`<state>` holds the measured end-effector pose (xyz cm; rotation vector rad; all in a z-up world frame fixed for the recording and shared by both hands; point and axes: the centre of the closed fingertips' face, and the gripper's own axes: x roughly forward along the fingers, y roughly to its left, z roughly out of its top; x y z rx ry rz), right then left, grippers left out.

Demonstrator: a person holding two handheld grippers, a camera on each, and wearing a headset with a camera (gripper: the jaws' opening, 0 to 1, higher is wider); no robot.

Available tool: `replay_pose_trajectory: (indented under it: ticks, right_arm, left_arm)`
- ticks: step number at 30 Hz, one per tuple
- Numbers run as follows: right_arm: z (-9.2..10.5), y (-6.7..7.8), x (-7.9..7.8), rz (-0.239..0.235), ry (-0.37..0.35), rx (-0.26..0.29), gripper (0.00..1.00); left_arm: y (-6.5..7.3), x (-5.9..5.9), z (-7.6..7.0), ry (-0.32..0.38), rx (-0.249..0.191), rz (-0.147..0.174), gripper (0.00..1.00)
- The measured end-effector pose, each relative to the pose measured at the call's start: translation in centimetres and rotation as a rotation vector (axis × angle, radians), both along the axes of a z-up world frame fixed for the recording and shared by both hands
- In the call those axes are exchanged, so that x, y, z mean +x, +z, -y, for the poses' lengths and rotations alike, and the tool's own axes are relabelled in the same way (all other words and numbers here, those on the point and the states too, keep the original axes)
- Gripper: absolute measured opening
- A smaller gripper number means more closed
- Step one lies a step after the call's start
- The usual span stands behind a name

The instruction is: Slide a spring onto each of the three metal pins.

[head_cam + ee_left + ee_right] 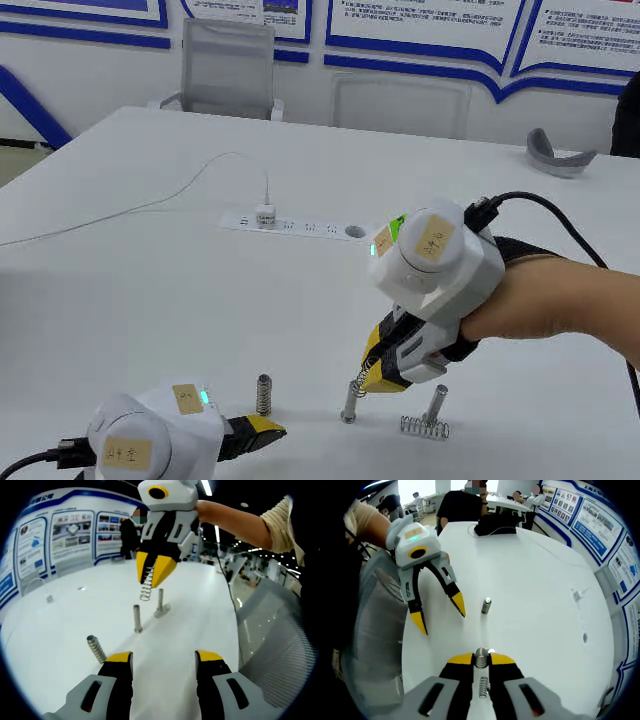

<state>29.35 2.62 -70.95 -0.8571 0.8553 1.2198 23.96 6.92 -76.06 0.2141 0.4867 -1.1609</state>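
Three metal pins stand near the white table's front edge. The left pin [264, 393] [95, 648] [486, 605] wears a spring. The middle pin [349, 400] [136, 618] is bare. The right pin [435, 402] [160, 603] is bare too, with a loose spring [424, 427] lying in front of it. My right gripper [365, 381] [152, 577] [480, 659] is shut on a spring [359, 382] [145, 586] [481, 684], which hangs just above and beside the middle pin's top. My left gripper [264, 430] [164, 659] [441, 620] hovers open and holds nothing, low at the front left near the sprung pin.
A white power strip [290, 225] with a plug [265, 213] and a trailing cable lies mid-table. A grey curved object [558, 155] rests at the far right edge. Chairs [228, 68] stand behind the table. A mesh chair back [270, 630] is close beside my left gripper.
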Motion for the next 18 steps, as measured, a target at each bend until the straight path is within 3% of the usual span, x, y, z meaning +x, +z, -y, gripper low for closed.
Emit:
replay_pose_trajectory:
  ticks: [18]
  right_arm:
    - [0.0,-1.5,1.5,-0.012,-0.001,-0.051,0.13]
  left_arm:
    - [-0.2,-0.1,-0.3,0.017,-0.004,-0.014,0.51]
